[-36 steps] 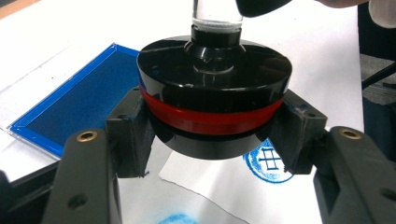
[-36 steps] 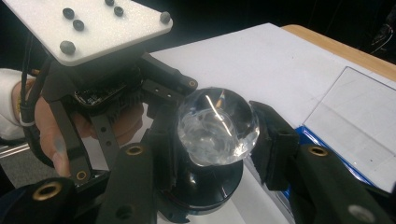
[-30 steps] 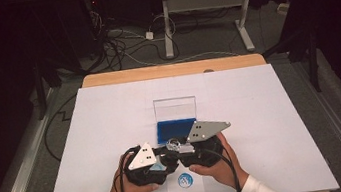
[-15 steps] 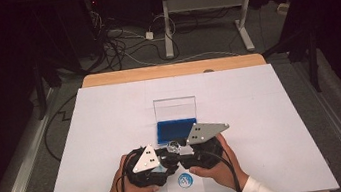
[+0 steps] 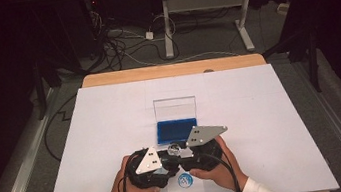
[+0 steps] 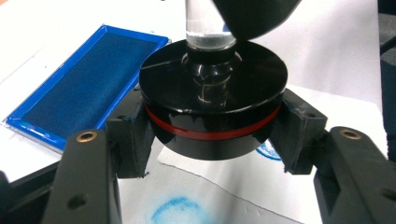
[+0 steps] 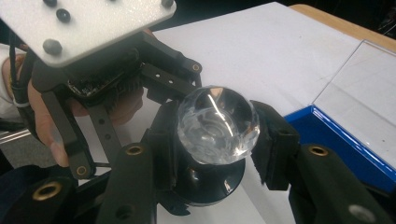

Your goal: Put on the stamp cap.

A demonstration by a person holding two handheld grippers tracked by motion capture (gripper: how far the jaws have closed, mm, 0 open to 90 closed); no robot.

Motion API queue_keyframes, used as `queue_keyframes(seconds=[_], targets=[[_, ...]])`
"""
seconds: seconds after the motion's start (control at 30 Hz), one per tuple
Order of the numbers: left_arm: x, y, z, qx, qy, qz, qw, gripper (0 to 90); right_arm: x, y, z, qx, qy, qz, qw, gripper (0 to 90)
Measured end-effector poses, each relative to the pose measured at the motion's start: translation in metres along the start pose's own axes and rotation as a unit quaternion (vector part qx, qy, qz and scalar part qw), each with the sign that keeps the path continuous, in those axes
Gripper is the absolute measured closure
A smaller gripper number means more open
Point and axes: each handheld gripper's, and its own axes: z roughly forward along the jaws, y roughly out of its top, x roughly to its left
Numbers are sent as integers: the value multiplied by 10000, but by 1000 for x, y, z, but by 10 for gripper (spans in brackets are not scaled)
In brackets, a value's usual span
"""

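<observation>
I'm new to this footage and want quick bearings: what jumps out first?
Near the table's front edge, both grippers clamp one stamp: the left gripper on its black base, the right gripper on its clear knob. Just behind sits an open blue ink pad, and a blue round print marks the paper below.

Glossy black stamp base (image 6: 212,98), clear glassy knob (image 7: 217,124).

Against the blue ink pad (image 5: 177,130), little has moved in the last second. The left gripper (image 5: 163,161) has drawn slightly nearer the pad and the right gripper (image 5: 182,153), so the two grey plates now sit closer together over the stamp (image 5: 174,151). The right gripper has barely shifted.
</observation>
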Motion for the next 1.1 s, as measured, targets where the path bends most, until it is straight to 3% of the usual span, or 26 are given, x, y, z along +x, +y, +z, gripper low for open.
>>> queue_keyframes(seconds=[0.37,0.63,1.1], targets=[[-1,0,-2,-36,-13,-69,10000,365,2,-3,-1,-50,-1,-32,10000,571],[-2,0,-2,82,17,18,10000,365,2,-5,-1,-15,13,-18,10000,571],[-2,-1,-2,-111,-23,14,9999,361,3,-2,-4,-21,-11,-69,10000,571]])
